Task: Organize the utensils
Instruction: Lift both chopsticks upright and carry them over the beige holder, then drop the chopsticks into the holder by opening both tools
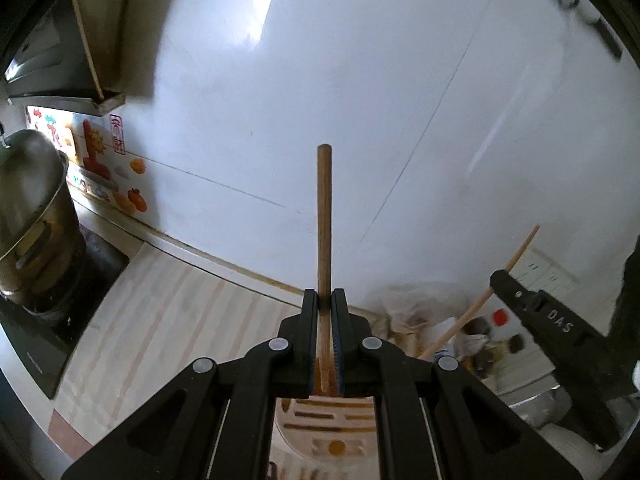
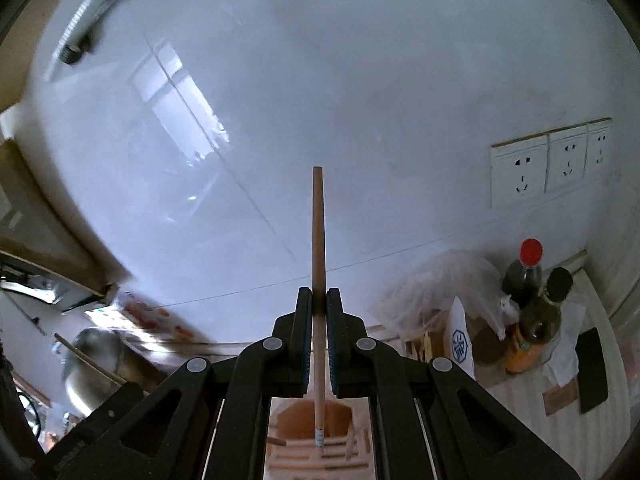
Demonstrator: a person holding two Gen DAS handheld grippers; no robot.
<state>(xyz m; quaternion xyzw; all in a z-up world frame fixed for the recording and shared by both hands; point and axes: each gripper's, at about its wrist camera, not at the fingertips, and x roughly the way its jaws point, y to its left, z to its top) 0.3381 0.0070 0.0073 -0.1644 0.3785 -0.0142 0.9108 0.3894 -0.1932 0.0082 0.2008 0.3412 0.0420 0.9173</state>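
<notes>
While the left gripper (image 1: 325,300) has its fingers clamped on one chopstick (image 1: 324,216), the right gripper (image 2: 319,300) pinches another chopstick (image 2: 318,232); both hang above a slotted holder (image 1: 332,420) on the desk (image 1: 168,304); neither yet placed

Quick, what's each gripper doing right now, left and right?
Left gripper: closed on a thick wooden stick.
Right gripper: closed on a thin wooden chopstick.

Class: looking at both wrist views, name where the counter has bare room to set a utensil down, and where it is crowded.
Free: the striped counter between the steel pot and the left gripper. Crowded: the corner under the wall sockets, with bottles and plastic bags.
</notes>
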